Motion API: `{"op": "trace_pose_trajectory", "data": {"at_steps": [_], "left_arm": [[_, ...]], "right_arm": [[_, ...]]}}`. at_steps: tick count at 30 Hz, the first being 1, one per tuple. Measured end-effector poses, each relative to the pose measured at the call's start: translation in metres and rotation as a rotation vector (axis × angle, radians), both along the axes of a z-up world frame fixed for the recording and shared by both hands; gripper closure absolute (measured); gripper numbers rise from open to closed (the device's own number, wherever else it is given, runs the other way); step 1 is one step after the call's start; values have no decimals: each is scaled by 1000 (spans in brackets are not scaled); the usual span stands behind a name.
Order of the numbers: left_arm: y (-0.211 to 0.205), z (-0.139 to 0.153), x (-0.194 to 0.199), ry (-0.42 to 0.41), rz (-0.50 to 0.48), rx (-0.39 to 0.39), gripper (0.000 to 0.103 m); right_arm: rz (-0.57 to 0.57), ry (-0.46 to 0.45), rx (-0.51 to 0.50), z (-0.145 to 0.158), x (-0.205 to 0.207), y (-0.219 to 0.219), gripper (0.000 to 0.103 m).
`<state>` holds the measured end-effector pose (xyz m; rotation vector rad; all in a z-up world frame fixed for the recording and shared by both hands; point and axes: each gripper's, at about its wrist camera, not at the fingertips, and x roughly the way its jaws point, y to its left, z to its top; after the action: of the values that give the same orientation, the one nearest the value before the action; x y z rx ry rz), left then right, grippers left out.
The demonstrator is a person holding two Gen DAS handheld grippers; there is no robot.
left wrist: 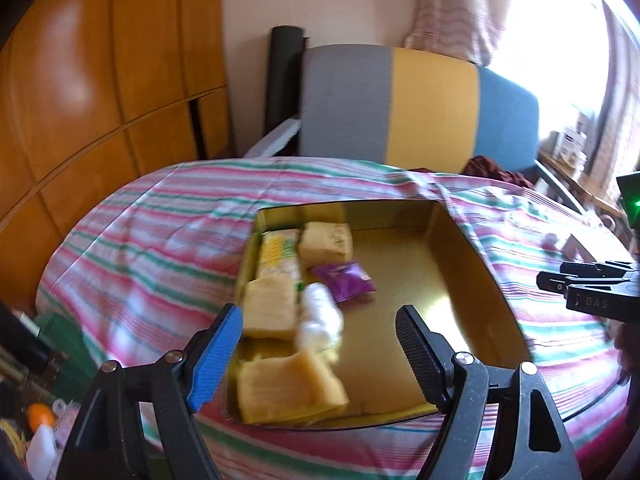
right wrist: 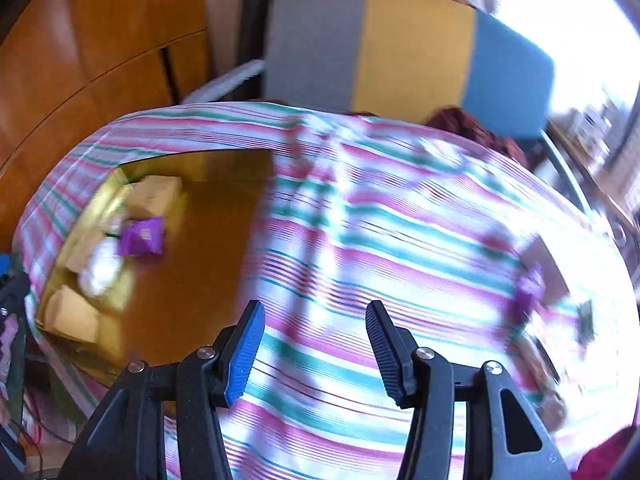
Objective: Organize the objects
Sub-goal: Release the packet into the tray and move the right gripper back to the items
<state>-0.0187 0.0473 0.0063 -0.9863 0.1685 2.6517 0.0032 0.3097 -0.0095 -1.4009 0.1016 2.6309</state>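
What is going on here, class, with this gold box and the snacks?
A person holds two grippers over a table with a striped cloth. The left hand-held gripper hovers open and empty above the gold box, which already holds yellow packets, a purple packet and a white bundle. The right hand-held gripper, also empty, is over the cloth, where another purple packet lies.

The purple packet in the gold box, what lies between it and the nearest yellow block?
A white wrapped bundle lies between the purple packet and yellow block, clearest in the left wrist view.
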Motion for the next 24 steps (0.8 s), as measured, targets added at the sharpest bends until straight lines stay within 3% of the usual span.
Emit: {"op": "trace_pose_trajectory", "data": {"at_steps": [14, 18, 20, 24], "left_arm": [[116, 6, 14, -18, -304, -38, 23], [151, 3, 19, -65, -385, -36, 23], [166, 2, 23, -71, -419, -45, 23], [195, -1, 28, -86, -475, -62, 23]], "right_arm": [[-552, -32, -104, -5, 133, 219, 50], [-581, -81, -164, -16, 150, 249, 45], [-558, -111, -196, -22, 151, 254, 26], [-529, -121, -249, -29, 151, 260, 26]]}}
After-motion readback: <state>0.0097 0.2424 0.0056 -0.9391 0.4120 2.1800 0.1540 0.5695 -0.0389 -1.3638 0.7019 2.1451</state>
